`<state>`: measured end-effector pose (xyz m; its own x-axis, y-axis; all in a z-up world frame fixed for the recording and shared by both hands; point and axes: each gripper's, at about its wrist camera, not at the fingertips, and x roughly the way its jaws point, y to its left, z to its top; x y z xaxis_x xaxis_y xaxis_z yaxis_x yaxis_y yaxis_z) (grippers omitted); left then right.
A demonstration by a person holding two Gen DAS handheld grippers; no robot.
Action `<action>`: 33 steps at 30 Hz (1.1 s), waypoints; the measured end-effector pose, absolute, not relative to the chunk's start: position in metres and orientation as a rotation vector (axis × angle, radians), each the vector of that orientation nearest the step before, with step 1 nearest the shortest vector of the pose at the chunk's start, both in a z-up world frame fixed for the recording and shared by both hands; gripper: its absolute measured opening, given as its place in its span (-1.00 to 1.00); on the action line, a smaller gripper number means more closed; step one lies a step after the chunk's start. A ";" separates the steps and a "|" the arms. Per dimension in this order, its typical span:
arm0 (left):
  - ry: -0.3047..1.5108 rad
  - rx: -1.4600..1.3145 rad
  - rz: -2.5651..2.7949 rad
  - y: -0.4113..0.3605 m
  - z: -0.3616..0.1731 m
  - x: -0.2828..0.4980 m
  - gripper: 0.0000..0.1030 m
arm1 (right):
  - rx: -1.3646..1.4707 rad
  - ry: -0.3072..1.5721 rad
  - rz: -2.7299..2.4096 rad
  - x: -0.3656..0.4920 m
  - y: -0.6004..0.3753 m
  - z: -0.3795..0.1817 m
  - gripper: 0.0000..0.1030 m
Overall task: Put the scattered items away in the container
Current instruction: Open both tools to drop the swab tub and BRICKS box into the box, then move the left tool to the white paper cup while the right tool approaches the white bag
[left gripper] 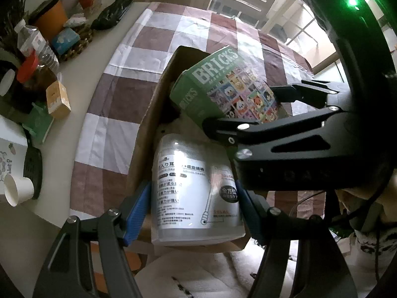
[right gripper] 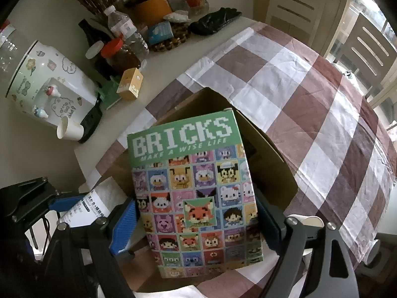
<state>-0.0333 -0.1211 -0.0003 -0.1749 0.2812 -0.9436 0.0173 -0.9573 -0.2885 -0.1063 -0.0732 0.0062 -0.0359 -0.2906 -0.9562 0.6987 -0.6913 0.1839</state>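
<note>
My left gripper is shut on a white cotton-swab tub, its blue pads pressed on both sides, low over the open cardboard box. My right gripper is shut on a green BRICKS box with pixel cartoon pictures, held upright and tilted over the same cardboard box. In the left wrist view the BRICKS box hangs just beyond the tub with the right gripper around it. The right wrist view shows the tub and the left gripper at lower left.
The cardboard box sits on a brown-and-white chequered cloth. The white tabletop to the left holds clutter: a water bottle, a red-lidded jar, a small yellow carton, a tipped paper cup, a printed white canister and a black bag.
</note>
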 end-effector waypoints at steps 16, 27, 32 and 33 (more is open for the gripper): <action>-0.317 -1.889 2.284 -0.117 0.008 -0.033 0.38 | 1.538 0.402 -1.904 -0.111 -0.053 0.026 0.70; -0.211 -1.850 2.281 -0.088 0.021 -0.025 0.39 | 1.568 0.348 -1.998 -0.094 -0.004 0.035 0.70; -0.157 -1.831 2.270 -0.070 0.026 -0.019 0.39 | 1.582 0.316 -2.038 -0.081 0.021 0.038 0.70; -0.146 -1.828 2.267 -0.065 0.027 -0.018 0.40 | 1.584 0.309 -2.046 -0.079 0.026 0.038 0.70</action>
<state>-0.0177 -0.0652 0.0268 -0.1986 0.2355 -0.9513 -0.1120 -0.9698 -0.2167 -0.0795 0.0262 0.0382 -0.1726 -0.2666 -0.9482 0.5347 -0.8339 0.1371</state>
